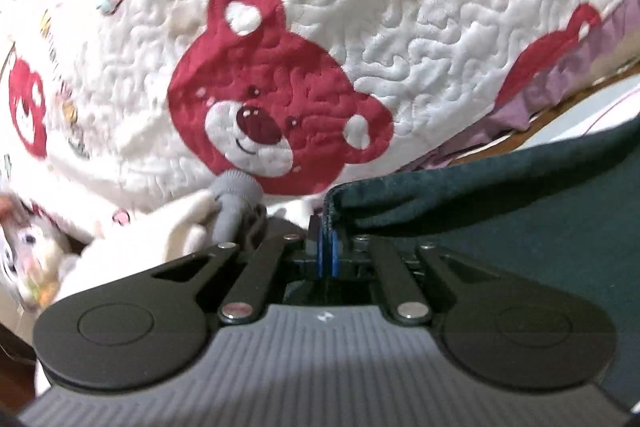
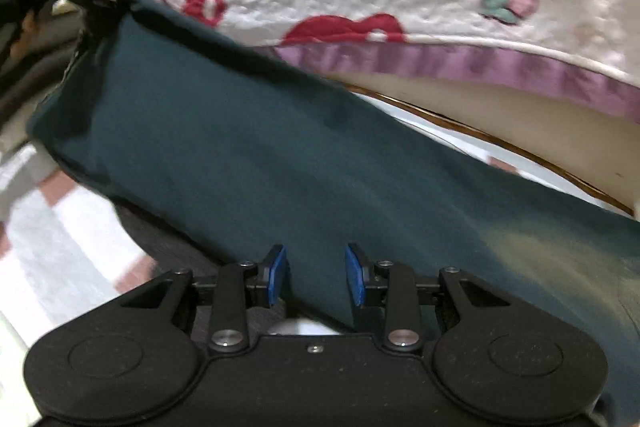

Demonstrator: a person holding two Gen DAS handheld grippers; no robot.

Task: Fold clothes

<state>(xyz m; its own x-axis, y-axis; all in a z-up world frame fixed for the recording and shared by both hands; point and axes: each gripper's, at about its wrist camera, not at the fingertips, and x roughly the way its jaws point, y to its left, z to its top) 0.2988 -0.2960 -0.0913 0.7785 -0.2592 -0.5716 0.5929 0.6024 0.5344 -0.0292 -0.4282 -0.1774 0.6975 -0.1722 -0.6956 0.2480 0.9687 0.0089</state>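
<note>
A dark teal garment [image 1: 500,203] hangs stretched in front of the bed. In the left wrist view my left gripper [image 1: 325,239] is shut on the garment's hemmed corner, the blue pads pressed together with the cloth edge between them. The right wrist view shows the same garment [image 2: 240,131] running as a broad band from the upper left to the lower right. My right gripper [image 2: 316,267] is open, its blue pads apart just in front of the cloth's lower part and holding nothing. At the far upper-left corner of the cloth the other gripper [image 2: 96,1] is pinching it.
A white quilt with red bear faces [image 1: 280,87] and a purple border [image 2: 480,67] covers the bed behind the garment. A grey sock-like piece [image 1: 236,195] and a plush toy [image 1: 32,259] lie at the left. Tiled floor [image 2: 60,227] shows below.
</note>
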